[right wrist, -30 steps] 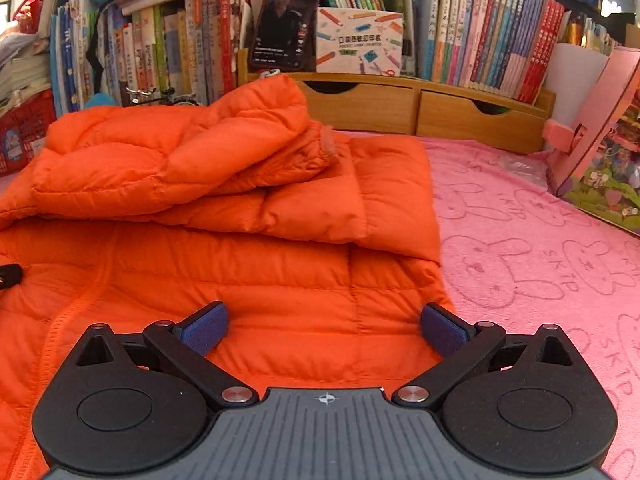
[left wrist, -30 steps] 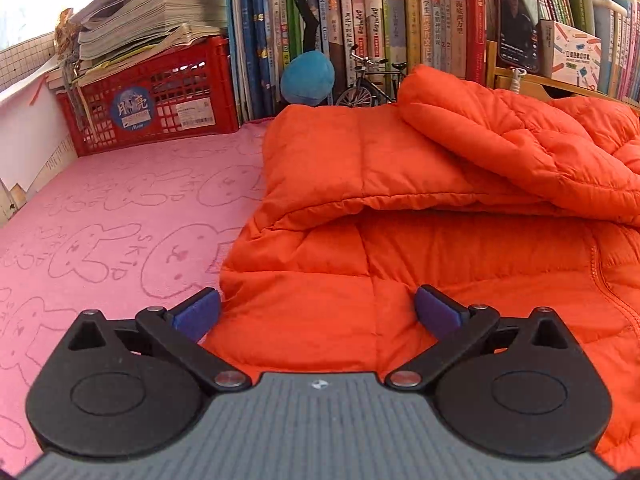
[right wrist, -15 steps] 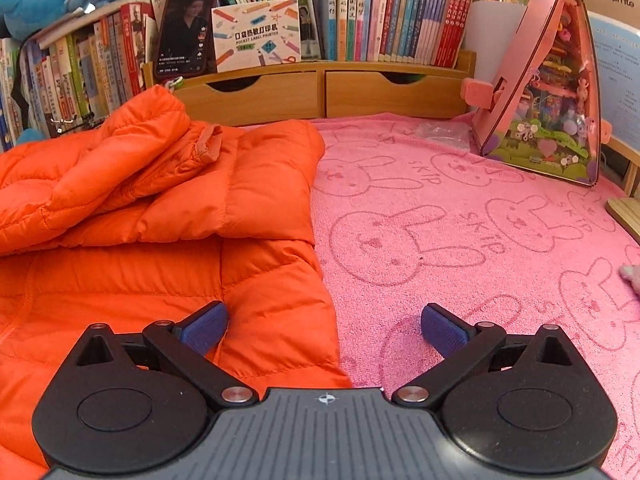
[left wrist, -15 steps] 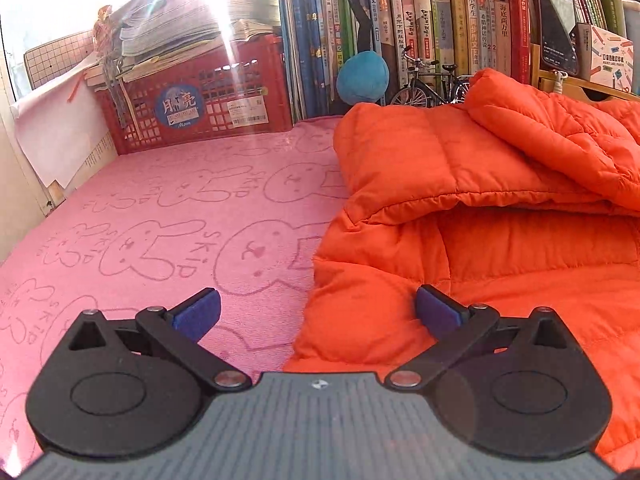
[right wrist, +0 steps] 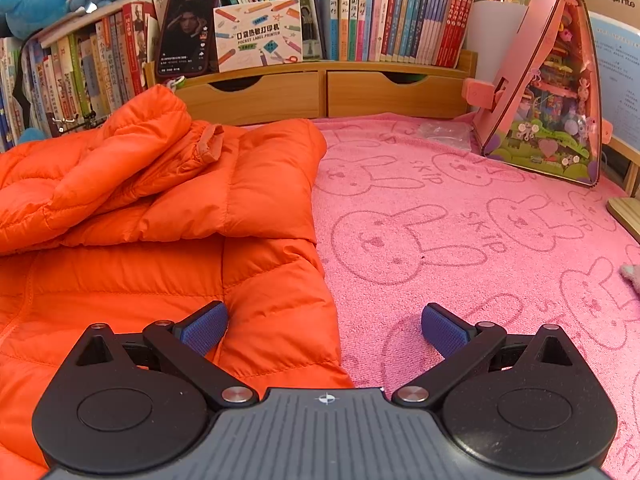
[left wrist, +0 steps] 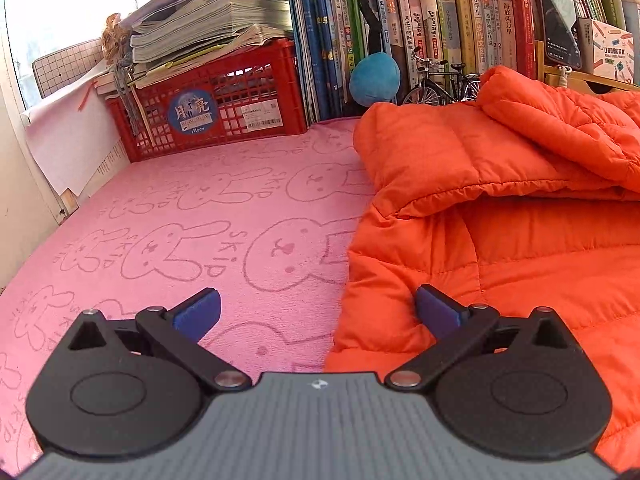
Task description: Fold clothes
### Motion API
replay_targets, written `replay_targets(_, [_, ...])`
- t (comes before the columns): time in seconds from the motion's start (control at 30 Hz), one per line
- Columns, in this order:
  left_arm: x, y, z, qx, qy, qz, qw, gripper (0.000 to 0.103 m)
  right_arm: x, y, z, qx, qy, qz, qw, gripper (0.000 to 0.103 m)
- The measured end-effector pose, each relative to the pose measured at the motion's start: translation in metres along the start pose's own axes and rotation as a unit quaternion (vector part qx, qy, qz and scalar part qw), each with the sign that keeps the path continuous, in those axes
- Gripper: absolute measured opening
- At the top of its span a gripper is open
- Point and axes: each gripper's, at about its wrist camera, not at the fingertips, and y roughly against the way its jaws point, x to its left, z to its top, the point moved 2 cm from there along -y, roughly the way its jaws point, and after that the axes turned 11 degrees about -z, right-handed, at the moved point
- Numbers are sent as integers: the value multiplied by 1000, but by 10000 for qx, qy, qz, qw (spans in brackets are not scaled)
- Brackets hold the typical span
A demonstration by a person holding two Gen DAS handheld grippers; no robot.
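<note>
Orange quilted puffer jacket [left wrist: 520, 240] lies on the pink rabbit-print towel [left wrist: 200, 220] covering the bench, its upper part already folded down over the body with a sleeve bundled on top. One jacket, two tongs.

Left tongs [left wrist: 316, 312] gape wide, empty, straddling the jacket's left lower edge: one pad over the towel, the other over fabric. Right tongs [right wrist: 324, 330] equally wide and empty, straddling the right lower edge [right wrist: 280, 320] the same way.

Risks, as I judge them: the shell looks slick and puffy, so a shallow bite at the hem may catch only the top layer and slip out on the lift. Uneven lifting by the two sides could skew the fold. The sleeve bundle [right wrist: 120, 160] sits loosely and may slide off.
</note>
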Motion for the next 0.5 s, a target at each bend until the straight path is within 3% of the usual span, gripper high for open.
replay_targets(0.27, [-2, 18, -2, -5, -84, 163, 9998, 103, -4, 13, 0, -115, -141, -74, 9998, 103])
replay_targets(0.37, [-11, 64, -7, -418, 14, 156, 9990, 100, -2, 61, -11, -724, -196, -6, 9972, 102])
replay_targets(0.43, [-26, 103, -16, -1056, 103, -192, 9942, 103, 10, 101, -26, -1241, -130, 339, 9916, 103])
replay_targets(0.5, [-44, 126, -33, -1459, -2, -287, 9889, 103, 25, 136, -49, -1714, 118, 753, 9822, 103])
